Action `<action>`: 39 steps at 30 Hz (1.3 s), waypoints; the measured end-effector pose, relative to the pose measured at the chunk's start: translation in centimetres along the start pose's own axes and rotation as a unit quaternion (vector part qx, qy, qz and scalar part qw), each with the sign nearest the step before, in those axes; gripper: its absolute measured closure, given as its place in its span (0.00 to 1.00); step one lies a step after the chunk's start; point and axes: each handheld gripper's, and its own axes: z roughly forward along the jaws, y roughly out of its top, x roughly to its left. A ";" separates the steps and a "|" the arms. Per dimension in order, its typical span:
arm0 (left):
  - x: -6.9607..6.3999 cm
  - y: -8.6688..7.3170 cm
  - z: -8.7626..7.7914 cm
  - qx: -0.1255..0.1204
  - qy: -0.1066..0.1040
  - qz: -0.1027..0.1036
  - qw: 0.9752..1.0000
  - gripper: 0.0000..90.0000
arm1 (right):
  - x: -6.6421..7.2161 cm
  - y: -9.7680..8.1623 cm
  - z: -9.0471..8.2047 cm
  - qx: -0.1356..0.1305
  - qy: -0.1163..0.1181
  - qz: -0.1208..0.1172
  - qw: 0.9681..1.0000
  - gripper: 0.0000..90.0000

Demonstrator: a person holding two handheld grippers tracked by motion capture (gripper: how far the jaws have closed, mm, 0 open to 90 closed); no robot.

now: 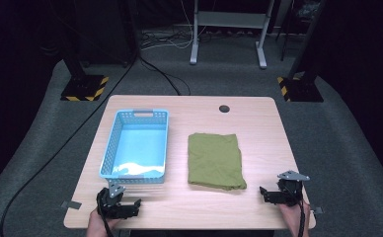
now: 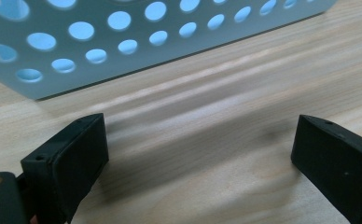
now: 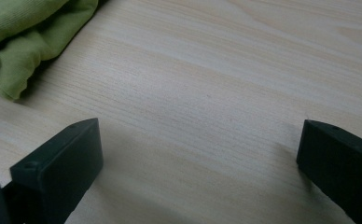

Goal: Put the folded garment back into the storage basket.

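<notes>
Olive-green and soft, the folded cloth lies mid-bench, just right of the blue basket and apart from it. I judge it light and limp, likely to sag and unfold, so I'd pinch a folded edge near its front right corner. My left gripper and right gripper rest at the bench's front edge, jaws wide apart and empty. Nothing blocks the way.

The blue basket is running off the left gripper view's top edge — its rim unseen. The green cloth is getting cropped at the right gripper view's corner — mostly out of frame.
</notes>
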 end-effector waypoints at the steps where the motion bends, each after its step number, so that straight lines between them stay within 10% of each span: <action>1: -0.1 0.0 0.0 0.000 -0.001 0.001 1.000 0.04 | 0.0 0.0 0.0 0.001 0.000 0.000 1.000 0.00; 39: -2.1 0.7 -1.4 -0.041 -0.037 0.035 0.998 0.02 | 0.8 1.1 -1.5 -0.008 0.028 -0.006 1.000 0.00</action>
